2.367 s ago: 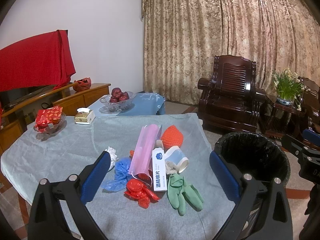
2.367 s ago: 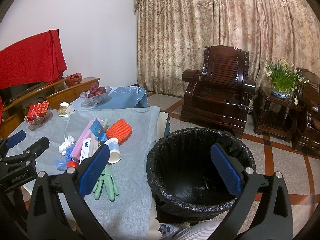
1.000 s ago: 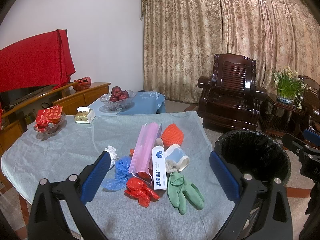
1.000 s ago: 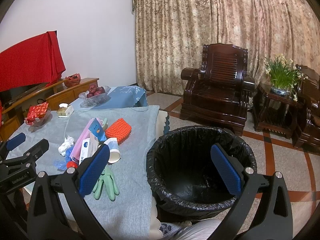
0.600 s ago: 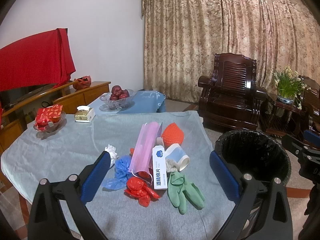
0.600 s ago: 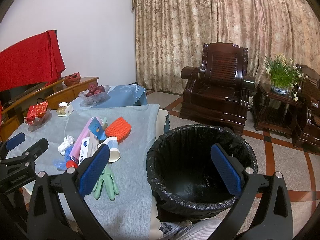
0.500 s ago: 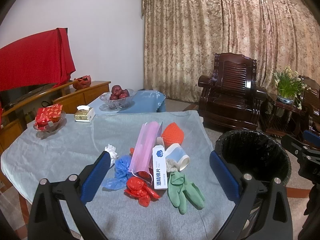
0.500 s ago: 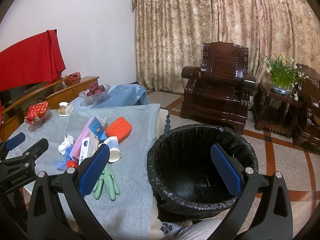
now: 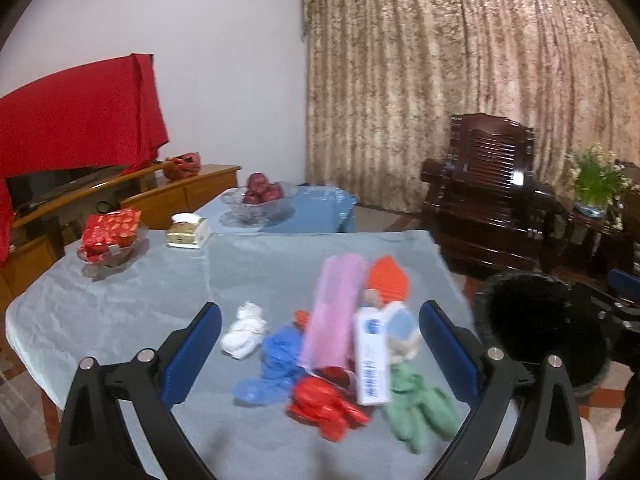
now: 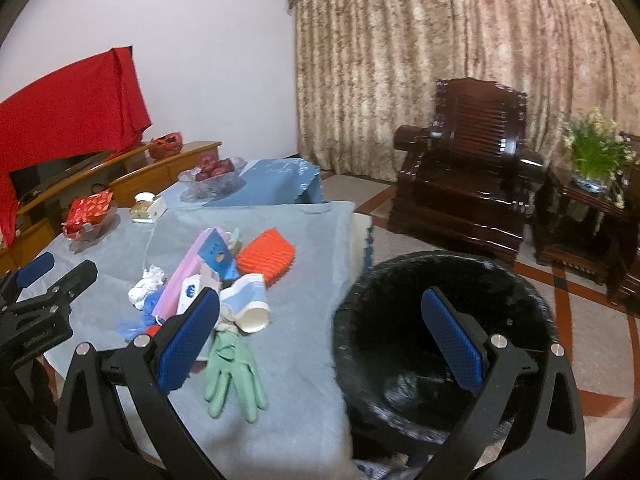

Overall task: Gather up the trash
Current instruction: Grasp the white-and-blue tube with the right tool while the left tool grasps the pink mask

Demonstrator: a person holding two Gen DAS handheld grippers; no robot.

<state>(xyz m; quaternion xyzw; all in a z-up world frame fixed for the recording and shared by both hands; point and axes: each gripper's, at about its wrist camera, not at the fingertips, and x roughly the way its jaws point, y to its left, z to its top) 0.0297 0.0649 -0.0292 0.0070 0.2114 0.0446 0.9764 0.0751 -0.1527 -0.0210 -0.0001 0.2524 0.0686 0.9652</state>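
Trash pile lies on table, bin to its right.

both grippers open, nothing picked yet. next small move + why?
Probably lower the left gripper onto the red wrapper: it lies nearest in the pile, and the jaws stand wide and empty above it. The lined bin sits just beside the table.

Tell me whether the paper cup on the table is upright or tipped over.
Tipped over. The paper cup lies on its side on the table, open mouth facing the camera, beside the green glove.
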